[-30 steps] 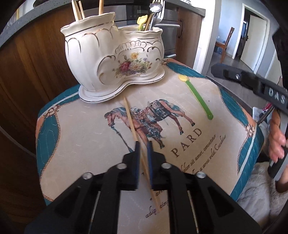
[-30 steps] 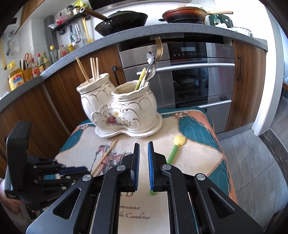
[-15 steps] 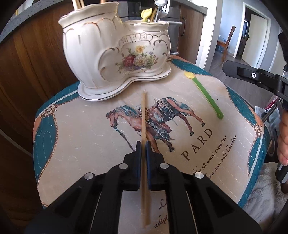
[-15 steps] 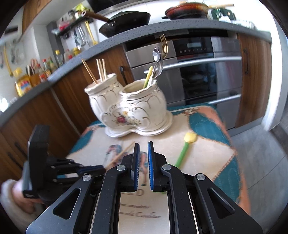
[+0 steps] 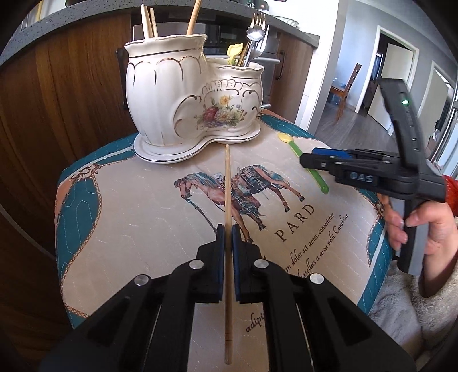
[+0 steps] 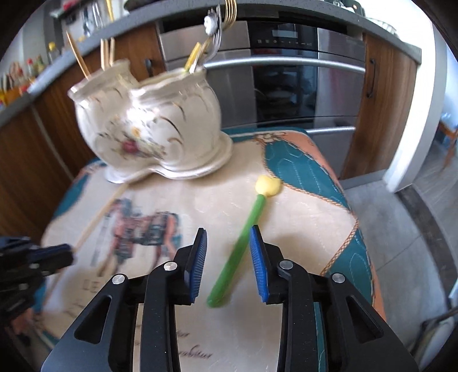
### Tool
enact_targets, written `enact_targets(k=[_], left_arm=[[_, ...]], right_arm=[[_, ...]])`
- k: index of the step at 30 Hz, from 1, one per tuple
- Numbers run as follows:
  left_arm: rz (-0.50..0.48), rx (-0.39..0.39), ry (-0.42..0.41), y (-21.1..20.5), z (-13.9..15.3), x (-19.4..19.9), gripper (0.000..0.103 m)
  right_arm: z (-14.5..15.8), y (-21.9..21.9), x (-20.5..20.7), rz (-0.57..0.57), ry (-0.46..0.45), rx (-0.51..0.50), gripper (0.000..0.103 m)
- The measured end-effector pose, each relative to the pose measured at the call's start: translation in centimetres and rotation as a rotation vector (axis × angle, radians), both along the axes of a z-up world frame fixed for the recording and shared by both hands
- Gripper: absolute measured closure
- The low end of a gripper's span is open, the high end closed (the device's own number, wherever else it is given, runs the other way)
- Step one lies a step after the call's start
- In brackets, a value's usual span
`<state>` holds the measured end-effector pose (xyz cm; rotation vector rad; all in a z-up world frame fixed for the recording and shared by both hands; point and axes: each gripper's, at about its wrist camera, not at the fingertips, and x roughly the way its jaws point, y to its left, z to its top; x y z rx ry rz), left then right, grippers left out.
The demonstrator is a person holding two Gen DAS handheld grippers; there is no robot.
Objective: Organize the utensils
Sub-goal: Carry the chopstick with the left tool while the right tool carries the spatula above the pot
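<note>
Left gripper [image 5: 226,237] jaws, loose a second ago, now clamp thin wooden chopstick [image 5: 227,183] mid-table, ready for lifting to white floral ceramic holder [image 5: 194,97] at far edge. Right gripper [image 6: 227,243] jaws opening astride green yellow-tipped plastic spoon [image 6: 243,243], no contact.

Chopstick [image 5: 227,200]: the stretch between my left gripper [image 5: 228,231] pads is pinched out of sight; whether its far tip touches the holder's base I cannot tell.
Green spoon [image 5: 320,178]: my right gripper [image 5: 307,160] crosses over its middle, so only the yellow bowl and the far handle end show in the left view.
Holder [image 6: 148,126]: smeared by motion in my right view; the flower painting is a blur.
Holder contents: lower ends sunk inside the two pots; the fork [image 6: 230,13] tines are cut off by the top edge.
Cloth lettering [image 6: 183,350]: too blurred to read on the right side.
My right hand [image 5: 426,229]: partly cut by the frame's rim.
</note>
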<state>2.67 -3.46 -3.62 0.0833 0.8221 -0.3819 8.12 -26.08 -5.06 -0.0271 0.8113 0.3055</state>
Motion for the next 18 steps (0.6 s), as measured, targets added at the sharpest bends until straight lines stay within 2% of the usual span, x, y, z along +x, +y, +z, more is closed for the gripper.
enact_targets(k=[4,6,8,9,14,18], left_arm=[[-0.012,-0.021,-0.016,0.5,0.6,-0.9,0.098],[-0.017,-0.025,-0.022,0.6,0.7,-1.1,0.098],[-0.020,-0.033,-0.030,0.8,0.9,-1.3,0.098],[-0.022,-0.040,-0.036,0.9,1.0,-1.4,0.098],[-0.037,-0.075,-0.090,1.5,2.3,-2.1,0.098],[-0.049,-0.133,-0.176,2.3,4.4,-3.0,0.098]], right_arm=[[-1.3,0.6,1.0,-0.030,0.014,-0.073,0.072],[-1.3,0.5,1.5,-0.040,0.021,-0.067,0.086],[-1.3,0.2,1.8,-0.040,0.029,-0.049,0.093],[-1.3,0.1,1.9,-0.037,0.032,-0.042,0.093],[0.4,-1.1,0.7,-0.025,-0.015,0.046,0.093],[3.4,-2.5,-1.3,0.006,-0.112,0.198,0.093]])
